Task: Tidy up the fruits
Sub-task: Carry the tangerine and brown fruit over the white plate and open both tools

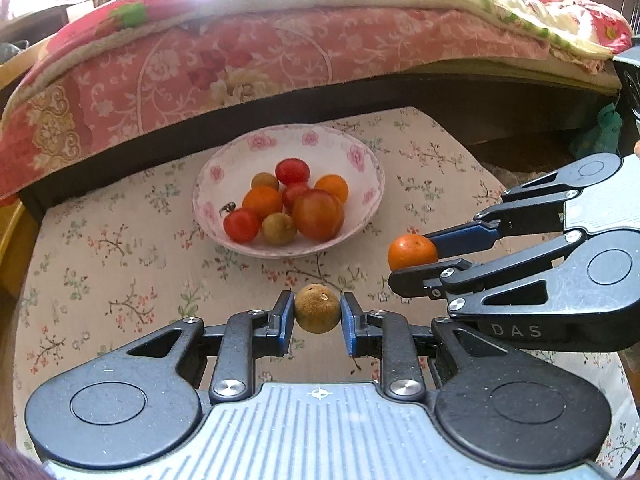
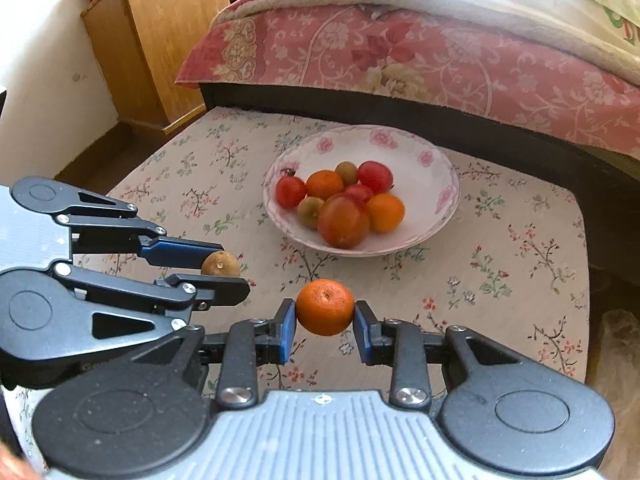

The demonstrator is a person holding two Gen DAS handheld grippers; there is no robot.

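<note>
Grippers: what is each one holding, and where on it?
Left gripper: the brown fruit, pinched across its sides. Right gripper: the small orange, likewise across its sides.

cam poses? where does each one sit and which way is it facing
Left wrist: on the left claw, facing bowl and bed; it grips a brown fruit; right claw enters from the right.
Right wrist: on the right claw, same heading; it grips an orange; left claw at left.
Shared: bowl, bed, both claws, both fruits.

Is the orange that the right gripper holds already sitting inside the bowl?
No, the orange is clamped in the right gripper above the tablecloth, short of the bowl.
</note>
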